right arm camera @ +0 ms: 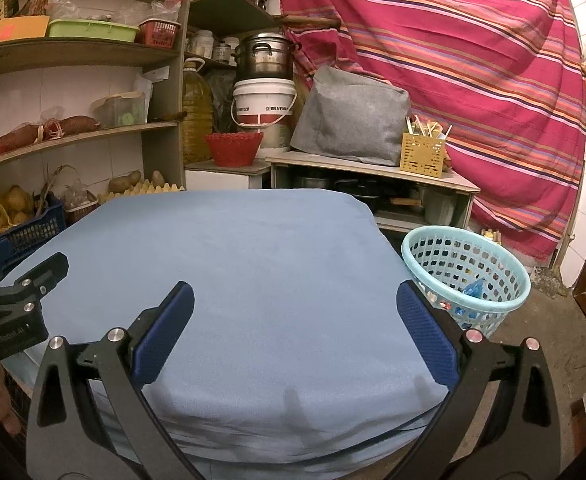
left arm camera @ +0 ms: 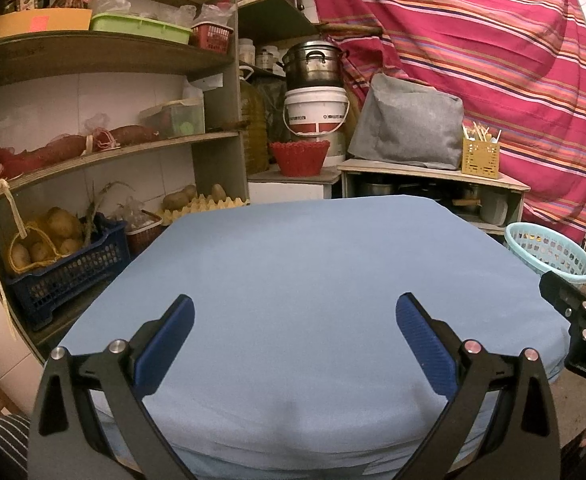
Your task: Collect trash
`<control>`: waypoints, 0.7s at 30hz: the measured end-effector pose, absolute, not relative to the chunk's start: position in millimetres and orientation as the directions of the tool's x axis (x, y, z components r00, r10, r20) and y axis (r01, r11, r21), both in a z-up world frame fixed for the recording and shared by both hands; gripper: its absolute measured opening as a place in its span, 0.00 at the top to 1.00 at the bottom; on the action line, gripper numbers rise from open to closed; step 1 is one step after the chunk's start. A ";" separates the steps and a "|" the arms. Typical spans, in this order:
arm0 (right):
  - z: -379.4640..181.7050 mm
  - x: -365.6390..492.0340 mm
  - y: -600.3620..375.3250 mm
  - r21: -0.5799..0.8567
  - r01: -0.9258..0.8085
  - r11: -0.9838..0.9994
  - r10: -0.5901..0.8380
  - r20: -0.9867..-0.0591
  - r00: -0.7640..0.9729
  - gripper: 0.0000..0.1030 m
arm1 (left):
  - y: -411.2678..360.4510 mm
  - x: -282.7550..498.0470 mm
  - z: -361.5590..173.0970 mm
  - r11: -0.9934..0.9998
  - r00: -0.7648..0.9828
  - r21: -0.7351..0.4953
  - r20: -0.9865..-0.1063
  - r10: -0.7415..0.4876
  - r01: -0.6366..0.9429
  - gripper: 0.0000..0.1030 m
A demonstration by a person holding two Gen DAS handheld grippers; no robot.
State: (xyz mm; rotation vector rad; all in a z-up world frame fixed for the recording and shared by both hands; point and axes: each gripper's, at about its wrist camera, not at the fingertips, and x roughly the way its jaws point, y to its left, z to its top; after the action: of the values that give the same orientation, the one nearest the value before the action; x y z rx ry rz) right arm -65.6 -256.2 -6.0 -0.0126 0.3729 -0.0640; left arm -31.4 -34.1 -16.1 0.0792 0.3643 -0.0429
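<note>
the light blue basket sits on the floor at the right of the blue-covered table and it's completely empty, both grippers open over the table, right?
Not quite: the light blue basket is not empty. The right wrist view shows a few small pieces inside it, one of them a blue wrapper. The rest holds: it sits on the floor at the right of the blue-covered table, and the left gripper and right gripper are both open over the table.

the basket (left arm camera: 549, 254) is cut off by the right claw's frame in the left wrist view. in the right wrist view its contents (right arm camera: 473, 288) are too small to identify. the desk's (right arm camera: 253, 280) near edge lies hidden behind the claw arms.
</note>
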 end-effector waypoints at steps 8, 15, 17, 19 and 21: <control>-7.0 -65.4 -255.9 -0.024 0.059 0.998 -0.064 -0.366 0.928 0.04 | -33.6 -30.9 -13.7 0.996 0.937 0.070 -0.349 -0.022 0.050 0.04; -6.9 -65.2 -254.9 -0.024 0.060 0.998 -0.064 -0.366 0.928 0.04 | -32.2 -31.6 -13.1 0.996 0.938 0.069 -0.346 -0.022 0.049 0.04; -7.0 -65.2 -255.0 -0.024 0.060 0.998 -0.065 -0.367 0.928 0.04 | -32.1 -30.9 -12.8 0.996 0.938 0.070 -0.346 -0.022 0.049 0.04; -7.0 -65.4 -255.4 -0.023 0.059 0.998 -0.063 -0.367 0.928 0.04 | -32.1 -31.2 -13.0 0.996 0.938 0.069 -0.347 -0.022 0.049 0.04; -6.9 -65.2 -255.3 -0.024 0.058 0.998 -0.063 -0.368 0.928 0.04 | -32.3 -31.5 -13.2 0.996 0.938 0.069 -0.346 -0.022 0.049 0.04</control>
State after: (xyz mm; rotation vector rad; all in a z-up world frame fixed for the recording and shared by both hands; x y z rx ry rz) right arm -65.2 -255.3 -6.9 -0.0131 0.3772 -0.0623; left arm -31.5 -32.3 -13.2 0.0768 0.3528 -0.0363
